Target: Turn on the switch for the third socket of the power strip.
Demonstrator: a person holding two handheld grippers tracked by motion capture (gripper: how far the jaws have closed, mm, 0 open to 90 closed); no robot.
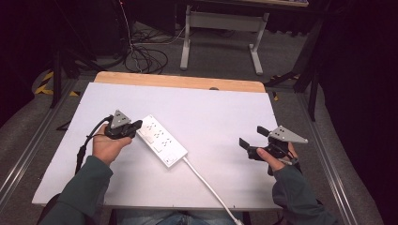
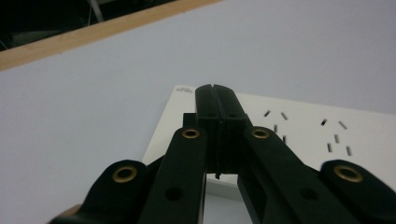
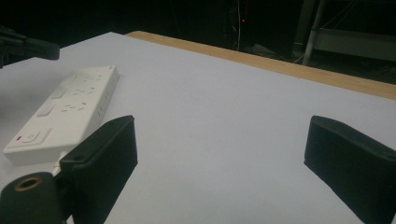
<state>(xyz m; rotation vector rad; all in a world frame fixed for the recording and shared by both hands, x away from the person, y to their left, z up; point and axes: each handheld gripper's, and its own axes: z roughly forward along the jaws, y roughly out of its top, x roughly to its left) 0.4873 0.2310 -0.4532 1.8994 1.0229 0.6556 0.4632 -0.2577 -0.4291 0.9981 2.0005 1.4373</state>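
left gripper nudging the power strip

the power strip [image 1: 161, 139] lies aslant near the middle of the white table [image 1: 220, 117], its cord [image 1: 209, 186] trailing toward the near edge. the left gripper [image 1: 137, 125] sits at the strip's far left end with its jaws clenched together on nothing; in the left gripper view the closed tips [image 2: 215, 100] rest over the strip's corner [image 2: 187, 100], just short of the socket slots. whether they actually touch the casing cannot be told. the right gripper [image 1: 251, 142] hangs well apart on the right side, jaws spread wide and empty.

the step looks like a push or press on the strip with the closed tips. to do it well, the person should keep the tips low against the end face rather than riding over the top, and push along the strip's length so it slides without spinning. the cord may drag and swing the near end, so a slow move helps. the right gripper could steady the far end if the strip starts to turn.
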